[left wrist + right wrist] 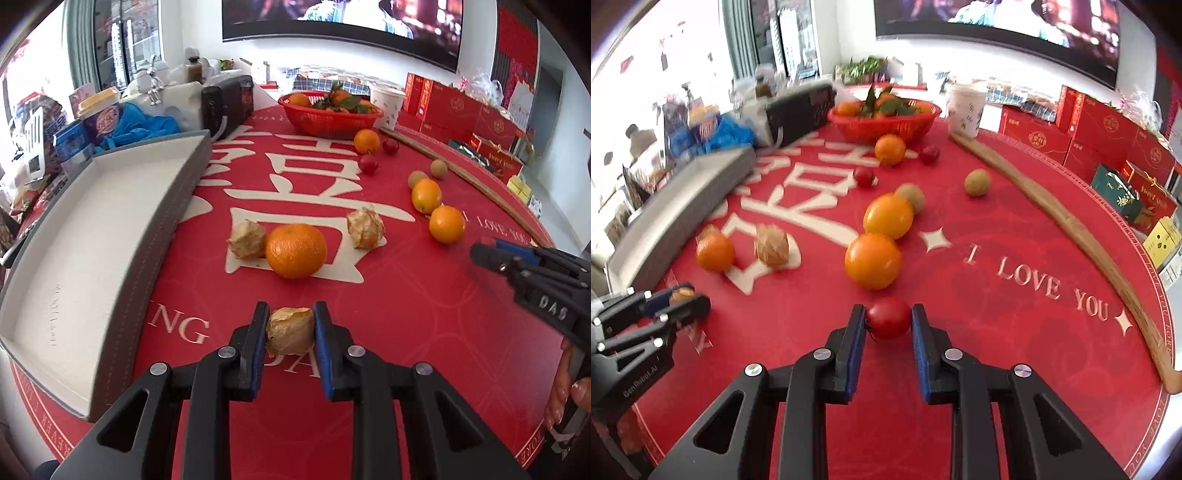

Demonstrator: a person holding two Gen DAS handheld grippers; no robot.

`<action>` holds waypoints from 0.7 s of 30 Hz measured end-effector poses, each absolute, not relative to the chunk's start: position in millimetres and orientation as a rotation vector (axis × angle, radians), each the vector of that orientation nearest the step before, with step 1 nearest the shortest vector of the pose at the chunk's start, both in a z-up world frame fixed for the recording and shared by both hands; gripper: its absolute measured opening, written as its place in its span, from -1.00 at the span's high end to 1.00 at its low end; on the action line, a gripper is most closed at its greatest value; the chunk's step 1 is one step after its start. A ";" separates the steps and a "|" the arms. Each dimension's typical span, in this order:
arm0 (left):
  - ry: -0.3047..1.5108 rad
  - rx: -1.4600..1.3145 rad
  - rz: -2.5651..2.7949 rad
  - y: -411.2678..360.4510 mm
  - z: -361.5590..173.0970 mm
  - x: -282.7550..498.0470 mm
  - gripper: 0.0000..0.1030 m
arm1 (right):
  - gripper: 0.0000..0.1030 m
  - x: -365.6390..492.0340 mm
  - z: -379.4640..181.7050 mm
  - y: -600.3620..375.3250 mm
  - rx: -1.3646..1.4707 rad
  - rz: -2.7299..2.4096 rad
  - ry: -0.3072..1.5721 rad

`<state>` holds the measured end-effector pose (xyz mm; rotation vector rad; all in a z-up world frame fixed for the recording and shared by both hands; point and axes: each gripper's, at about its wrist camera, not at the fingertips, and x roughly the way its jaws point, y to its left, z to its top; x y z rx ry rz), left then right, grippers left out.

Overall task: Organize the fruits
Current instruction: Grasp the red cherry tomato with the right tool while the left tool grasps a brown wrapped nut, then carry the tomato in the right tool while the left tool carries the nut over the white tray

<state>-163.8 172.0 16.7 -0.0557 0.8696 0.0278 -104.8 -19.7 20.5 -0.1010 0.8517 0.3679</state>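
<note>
My left gripper [291, 323] is shut on a papery husked fruit [290, 330] just above the red tablecloth. My right gripper [888, 319] is shut on a small red tomato [888, 318]. Ahead of the left gripper lie an orange [296, 250] with two more husked fruits [247, 239] [365, 227] beside it. Two oranges [873, 260] [888, 216] lie just ahead of the right gripper. The right gripper shows in the left wrist view [487, 254]; the left gripper shows in the right wrist view [685, 301].
An empty grey-walled tray [166, 206] lies at the left. A red basket [328, 118] of tangerines stands at the back, with an orange [366, 141], two tomatoes [368, 163] and two brownish fruits [438, 168] nearby. A wooden stick [1071, 229] and red boxes [1104, 125] are at the right.
</note>
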 end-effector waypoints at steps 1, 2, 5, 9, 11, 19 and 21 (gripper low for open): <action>0.862 -0.058 0.026 173.2 19.2 -163.9 0.49 | 0.51 -105.2 22.8 -21.6 -0.091 0.368 0.840; 0.852 -0.061 0.022 174.8 23.3 -162.2 0.49 | 0.51 -105.2 26.0 -24.1 -0.075 0.368 0.826; 0.821 -0.060 0.014 177.4 34.4 -151.3 0.49 | 0.51 -101.6 28.5 -25.5 -0.046 0.368 0.819; 0.785 -0.072 0.005 184.0 46.6 -123.8 0.49 | 0.51 -94.0 32.3 -19.8 -0.007 0.387 0.835; 0.780 -0.080 -0.004 189.8 50.8 -112.5 0.49 | 0.51 -92.5 39.9 -14.2 0.010 0.399 0.823; 0.707 -0.127 0.103 250.5 64.9 -115.8 0.49 | 0.51 -77.2 68.2 53.9 0.036 0.521 0.813; 0.689 -0.119 0.161 266.5 66.5 -120.2 0.49 | 0.50 -69.7 75.3 84.1 0.020 0.565 0.811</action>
